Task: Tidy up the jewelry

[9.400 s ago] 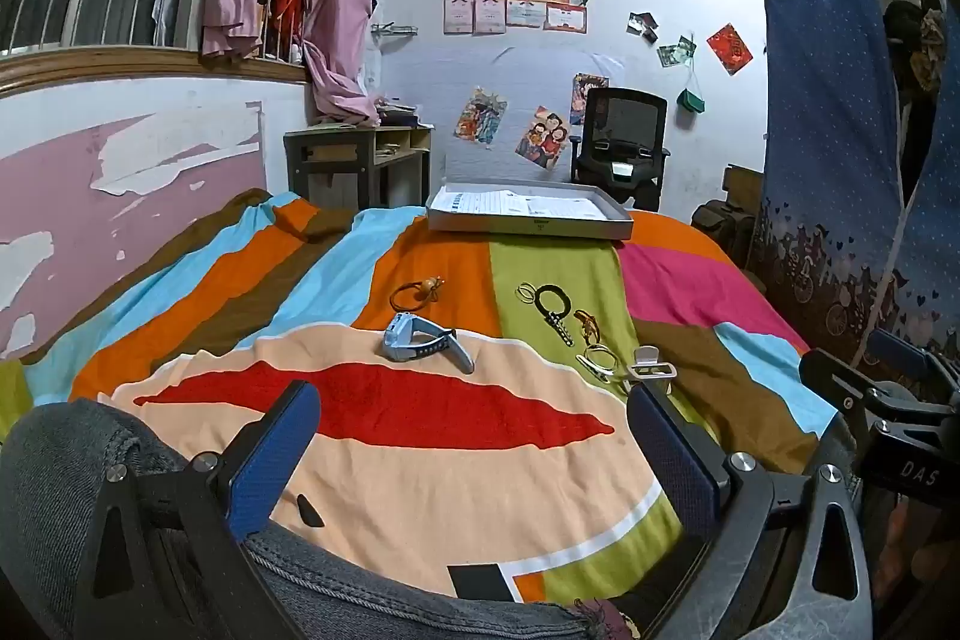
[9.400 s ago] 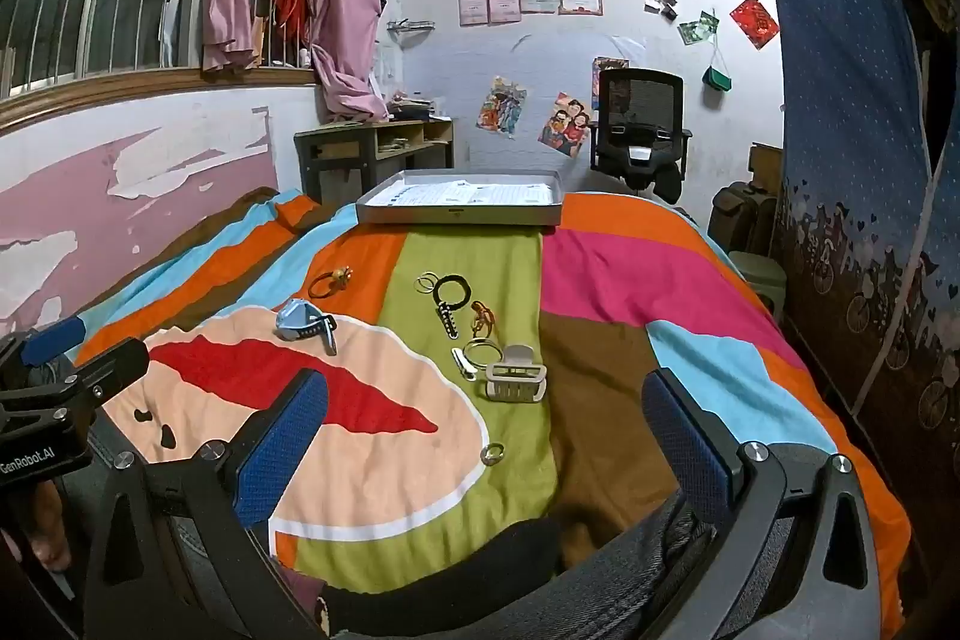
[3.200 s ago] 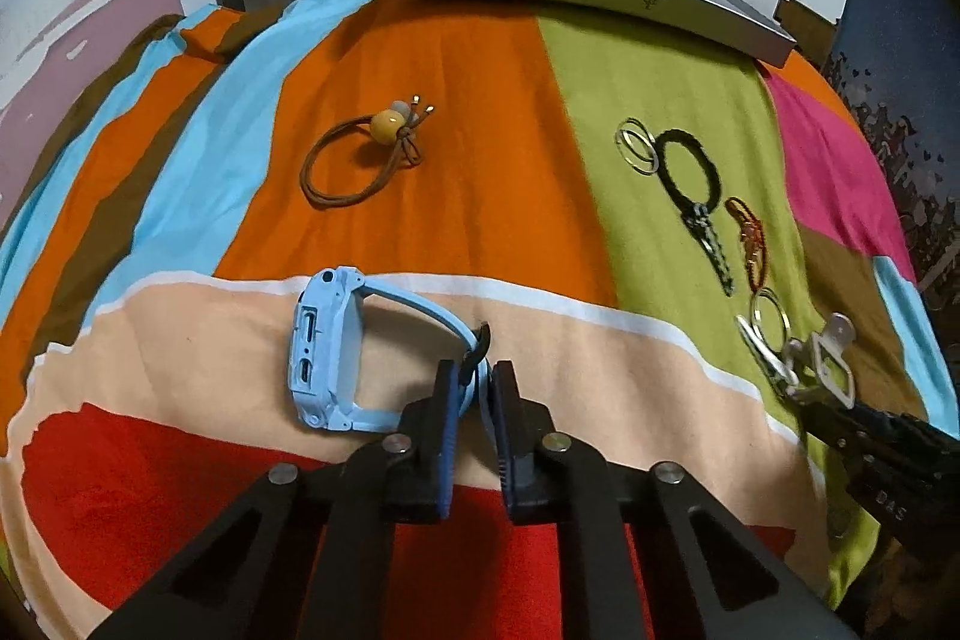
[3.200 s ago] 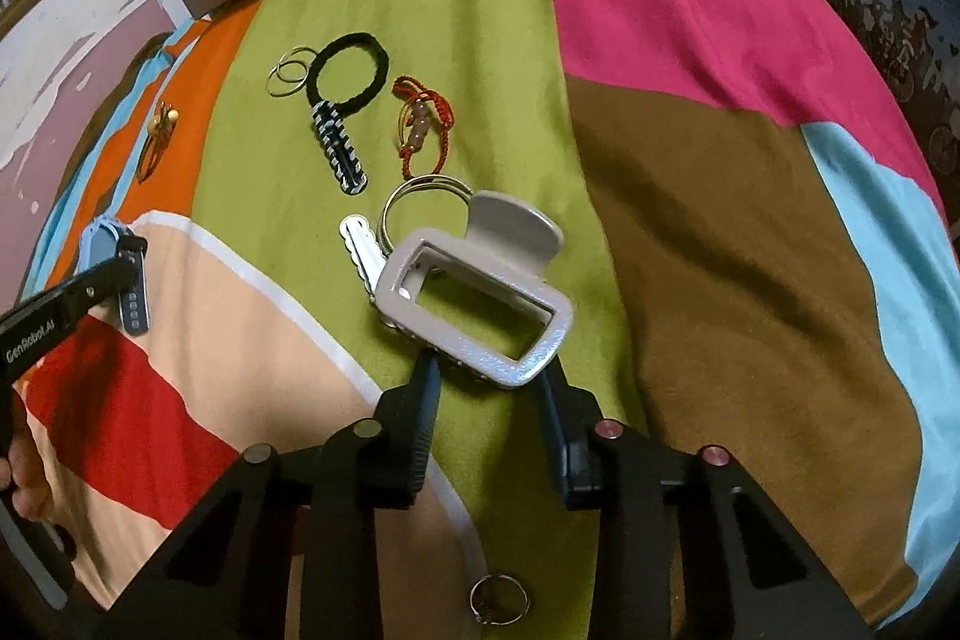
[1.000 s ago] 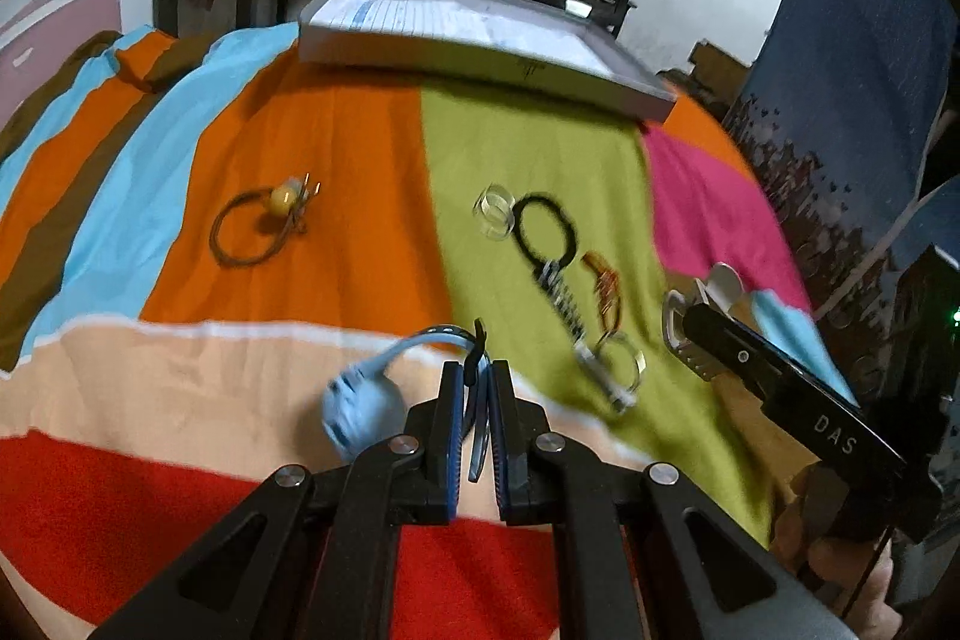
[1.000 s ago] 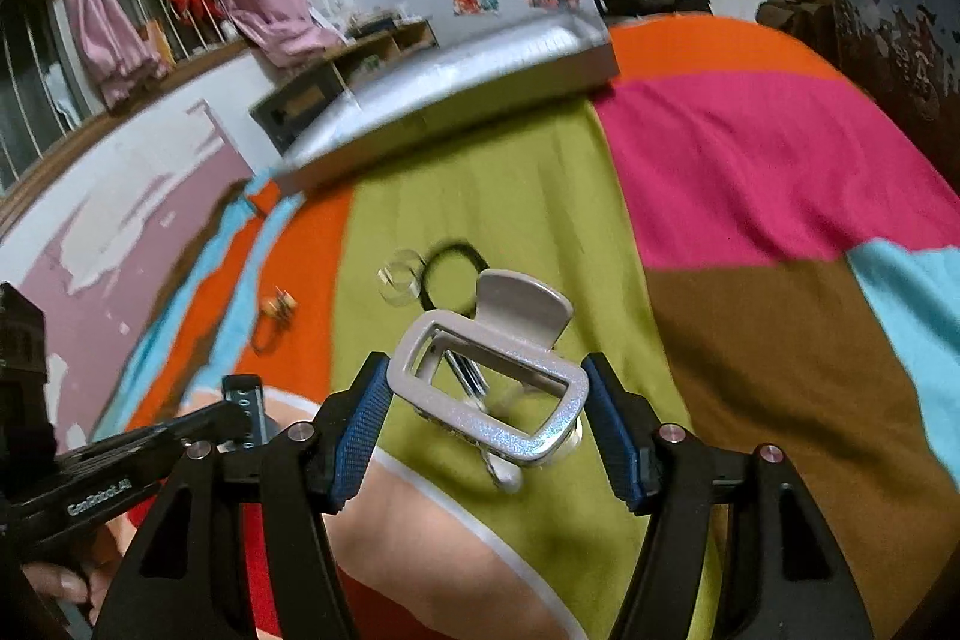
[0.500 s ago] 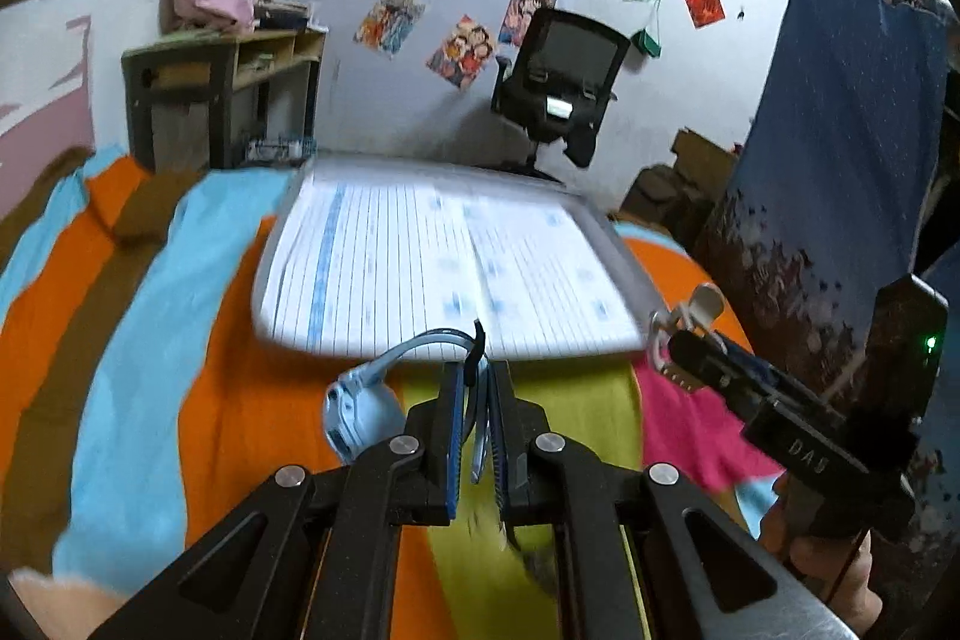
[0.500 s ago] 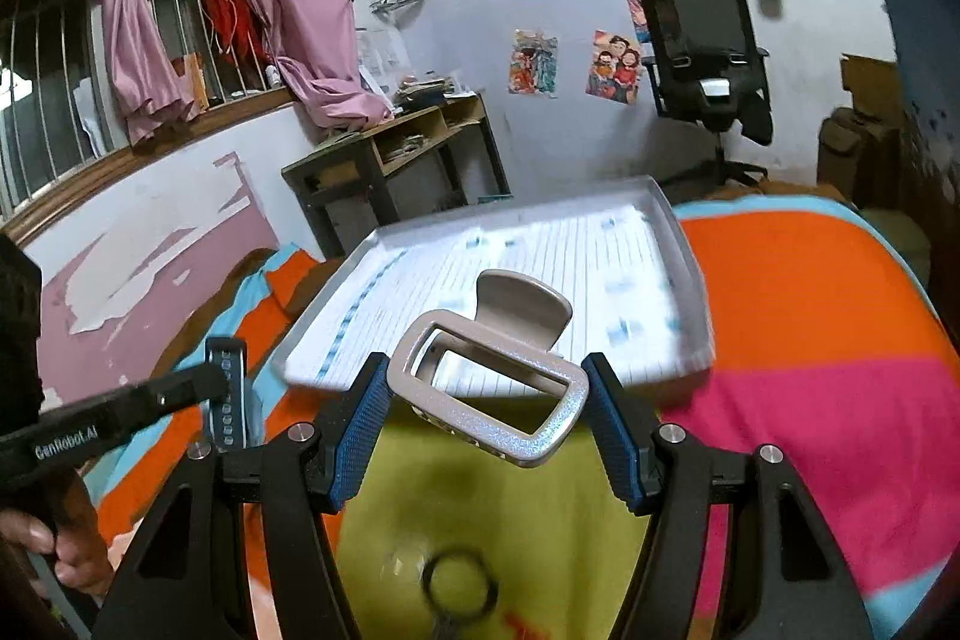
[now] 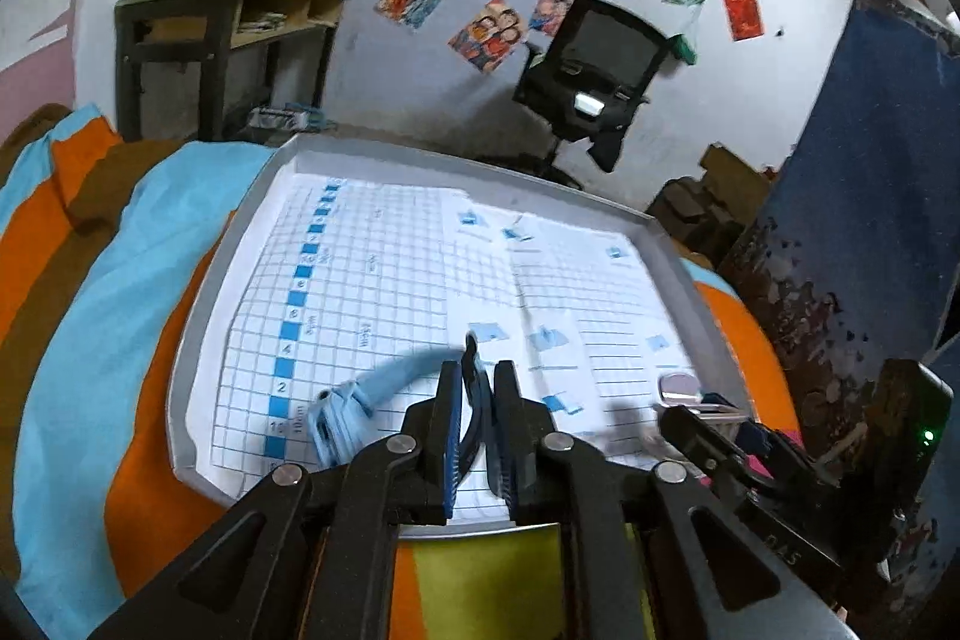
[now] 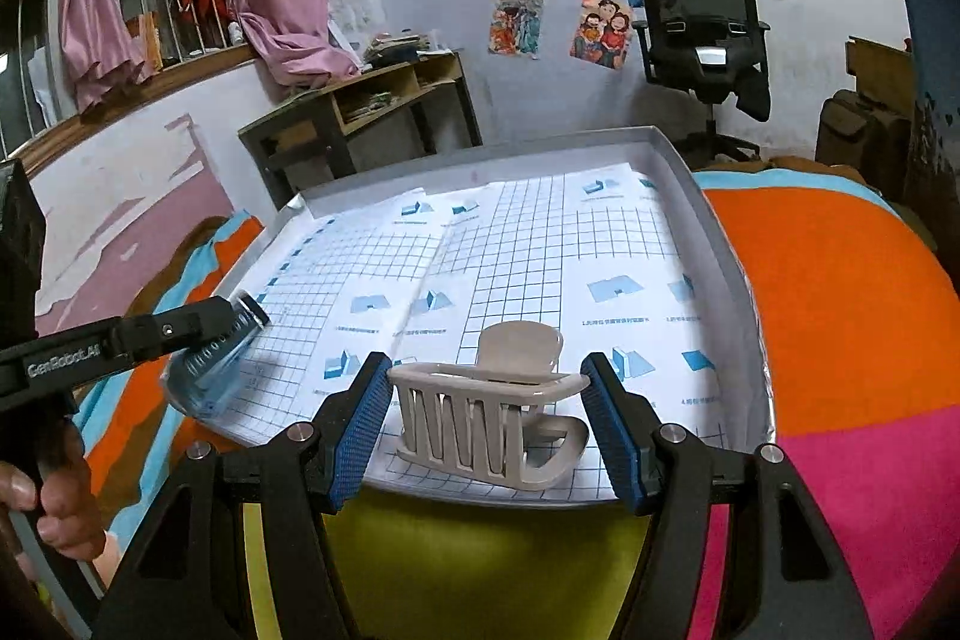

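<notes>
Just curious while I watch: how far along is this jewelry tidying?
Early on. Nothing rests loose in the shallow grey tray lined with grid paper. The left gripper grips a light-blue watch by its strap above the tray; the right gripper brackets a beige hair claw clip touching the paper. Neither is released.

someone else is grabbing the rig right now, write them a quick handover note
Left gripper: shut on the strap of the blue watch, held above the near left part of the tray.
Right gripper: pads against both ends of the beige hair claw, over the tray's near edge.
Done: both pieces are lifted and brought to the paper-lined tray.
Left: set both down inside and release. No other jewelry shows in either view now, so check the bedspread for more.
</notes>
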A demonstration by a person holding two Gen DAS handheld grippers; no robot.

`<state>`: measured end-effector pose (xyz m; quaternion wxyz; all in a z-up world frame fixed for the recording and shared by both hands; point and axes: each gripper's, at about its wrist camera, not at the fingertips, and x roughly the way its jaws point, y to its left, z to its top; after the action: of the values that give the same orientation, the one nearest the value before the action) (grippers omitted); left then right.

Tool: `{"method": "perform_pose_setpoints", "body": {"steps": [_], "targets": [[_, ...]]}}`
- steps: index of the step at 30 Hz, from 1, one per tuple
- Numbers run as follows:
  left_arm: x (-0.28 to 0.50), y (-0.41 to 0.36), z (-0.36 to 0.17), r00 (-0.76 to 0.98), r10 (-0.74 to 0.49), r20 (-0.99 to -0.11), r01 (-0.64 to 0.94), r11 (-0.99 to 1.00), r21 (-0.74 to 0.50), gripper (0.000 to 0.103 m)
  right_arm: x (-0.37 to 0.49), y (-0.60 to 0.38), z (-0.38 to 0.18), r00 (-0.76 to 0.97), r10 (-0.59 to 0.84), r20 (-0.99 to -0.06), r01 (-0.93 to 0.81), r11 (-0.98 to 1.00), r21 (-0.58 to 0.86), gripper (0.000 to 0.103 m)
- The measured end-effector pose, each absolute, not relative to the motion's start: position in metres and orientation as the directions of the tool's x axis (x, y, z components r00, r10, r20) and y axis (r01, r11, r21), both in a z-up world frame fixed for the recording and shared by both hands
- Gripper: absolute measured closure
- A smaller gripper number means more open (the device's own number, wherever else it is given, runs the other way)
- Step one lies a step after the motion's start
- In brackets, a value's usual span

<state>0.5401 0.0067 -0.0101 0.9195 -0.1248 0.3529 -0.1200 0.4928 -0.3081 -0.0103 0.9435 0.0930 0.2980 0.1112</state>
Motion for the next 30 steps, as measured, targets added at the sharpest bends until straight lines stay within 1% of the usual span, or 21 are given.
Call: {"method": "perform_pose_setpoints", "body": {"steps": [1, 2, 3, 4, 5, 6, 7, 9, 11, 15, 17, 22, 28, 30], "targets": [[0.539, 0.007, -0.011, 0.723, -0.299, -0.623, 0.122, 0.943, -0.311, 0.089, 0.490, -0.308, -0.012, 0.799, 0.260, -0.542, -0.150, 0.959, 0.238, 0.042], [0.537, 0.007, -0.010, 0.722, -0.294, -0.627, 0.116, 0.944, -0.309, 0.087, 0.487, -0.309, -0.012, 0.802, 0.257, -0.539, -0.148, 0.960, 0.237, 0.038], [0.535, 0.008, -0.010, 0.724, -0.284, -0.628, 0.108, 0.947, -0.304, 0.078, 0.483, -0.311, -0.010, 0.807, 0.254, -0.533, -0.146, 0.961, 0.237, 0.031], [0.530, 0.008, -0.008, 0.730, -0.278, -0.624, 0.104, 0.948, -0.300, 0.064, 0.479, -0.313, -0.008, 0.815, 0.247, -0.524, -0.141, 0.962, 0.234, 0.027], [0.526, 0.009, -0.006, 0.739, -0.271, -0.616, 0.102, 0.950, -0.296, 0.055, 0.472, -0.316, -0.004, 0.826, 0.241, -0.509, -0.139, 0.963, 0.230, 0.024], [0.519, 0.011, -0.003, 0.756, -0.256, -0.603, 0.091, 0.953, -0.290, 0.032, 0.464, -0.319, 0.000, 0.835, 0.239, -0.495, -0.141, 0.963, 0.228, 0.024], [0.509, 0.014, 0.001, 0.779, -0.238, -0.580, 0.073, 0.953, -0.293, 0.022, 0.461, -0.322, 0.005, 0.842, 0.234, -0.486, -0.140, 0.965, 0.223, 0.023], [0.492, 0.018, 0.009, 0.802, -0.238, -0.549, 0.070, 0.949, -0.309, 0.022, 0.444, -0.327, 0.016, 0.860, 0.221, -0.459, -0.135, 0.968, 0.213, 0.014], [0.470, 0.017, 0.017, 0.819, -0.222, -0.529, 0.066, 0.952, -0.298, 0.019, 0.419, -0.333, 0.031, 0.885, 0.220, -0.411, -0.142, 0.967, 0.213, 0.008], [0.411, 0.013, 0.038, 0.878, -0.186, -0.441, 0.077, 0.964, -0.254, 0.006, 0.366, -0.337, 0.061, 0.922, 0.206, -0.329, -0.159, 0.973, 0.165, 0.001], [0.378, 0.009, 0.048, 0.906, -0.164, -0.389, 0.072, 0.968, -0.240, 0.001, 0.342, -0.338, 0.075, 0.931, 0.209, -0.299, -0.171, 0.974, 0.147, 0.001], [0.297, 0.003, 0.069, 0.942, -0.132, -0.309, 0.068, 0.976, -0.208, 0.000, 0.261, -0.336, 0.108, 0.948, 0.230, -0.218, -0.215, 0.972, 0.091, 0.001], [0.212, 0.000, 0.085, 0.963, -0.112, -0.245, 0.065, 0.979, -0.191, 0.000, 0.164, -0.340, 0.135, 0.966, 0.229, -0.119, -0.223, 0.973, 0.059, 0.001], [0.186, 0.000, 0.087, 0.968, -0.107, -0.228, 0.066, 0.981, -0.181, 0.000, 0.139, -0.341, 0.139, 0.966, 0.231, -0.116, -0.225, 0.973, 0.059, 0.001]]}}
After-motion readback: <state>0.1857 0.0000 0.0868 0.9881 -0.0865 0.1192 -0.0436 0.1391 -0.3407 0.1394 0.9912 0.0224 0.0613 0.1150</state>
